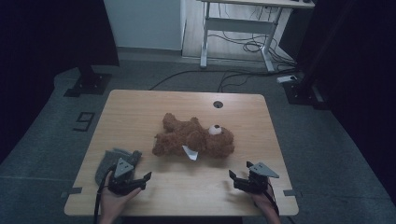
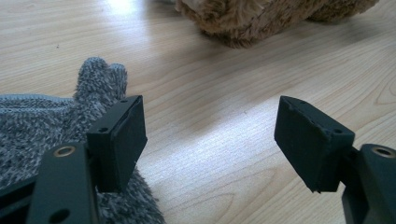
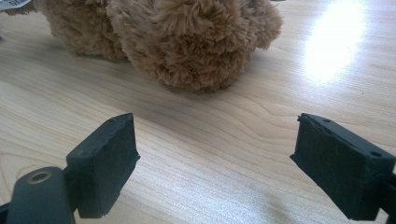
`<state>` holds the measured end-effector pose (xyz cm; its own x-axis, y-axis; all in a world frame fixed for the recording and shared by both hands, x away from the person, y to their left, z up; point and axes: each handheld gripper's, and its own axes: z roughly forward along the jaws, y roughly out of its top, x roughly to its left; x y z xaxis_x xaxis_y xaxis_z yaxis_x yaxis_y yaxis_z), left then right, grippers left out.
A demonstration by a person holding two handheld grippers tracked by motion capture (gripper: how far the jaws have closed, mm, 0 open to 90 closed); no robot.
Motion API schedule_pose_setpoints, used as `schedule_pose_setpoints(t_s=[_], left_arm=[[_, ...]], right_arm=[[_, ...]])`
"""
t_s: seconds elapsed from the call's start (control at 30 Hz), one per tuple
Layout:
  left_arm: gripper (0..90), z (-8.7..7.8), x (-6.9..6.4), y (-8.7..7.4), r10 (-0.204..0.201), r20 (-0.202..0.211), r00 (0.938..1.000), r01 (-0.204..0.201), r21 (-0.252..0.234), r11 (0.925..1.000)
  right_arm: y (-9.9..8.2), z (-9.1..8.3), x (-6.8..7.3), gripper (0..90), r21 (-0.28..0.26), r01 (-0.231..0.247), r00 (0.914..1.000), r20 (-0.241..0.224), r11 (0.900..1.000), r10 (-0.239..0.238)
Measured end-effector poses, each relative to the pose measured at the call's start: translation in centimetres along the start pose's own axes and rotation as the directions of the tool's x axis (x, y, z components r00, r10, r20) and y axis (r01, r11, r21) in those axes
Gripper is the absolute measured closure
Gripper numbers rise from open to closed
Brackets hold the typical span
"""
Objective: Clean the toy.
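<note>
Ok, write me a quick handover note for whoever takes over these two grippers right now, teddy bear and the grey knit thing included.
Left gripper: open, empty, low over the near left of the table; its left jaw sits right beside the grey knit piece, possibly touching it.
Right gripper: open, empty, near right, pointing at the teddy bear.
Teddy bear: lying on its back mid-table, white tag showing, untouched by either gripper.
Grey knit piece: flat on the table's near left.
Done: nothing gripped so far.
Left: probably pick up the knit piece with the left gripper and steady the bear with the right.
</note>
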<state>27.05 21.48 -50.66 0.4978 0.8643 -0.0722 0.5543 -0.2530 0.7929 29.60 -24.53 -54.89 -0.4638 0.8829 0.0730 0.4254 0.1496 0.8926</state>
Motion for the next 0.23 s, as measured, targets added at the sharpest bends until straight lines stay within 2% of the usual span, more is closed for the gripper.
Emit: schedule_pose_setpoints(t_s=[0.23], left_arm=[[25.2,0.11,-0.11,-0.04,-0.01,0.022,0.9997,0.01,-0.009,0.9999]], right_arm=[[-0.02,-0.04,0.01,12.8,-0.002,-0.001,1.0,-0.002,1.0,0.001]])
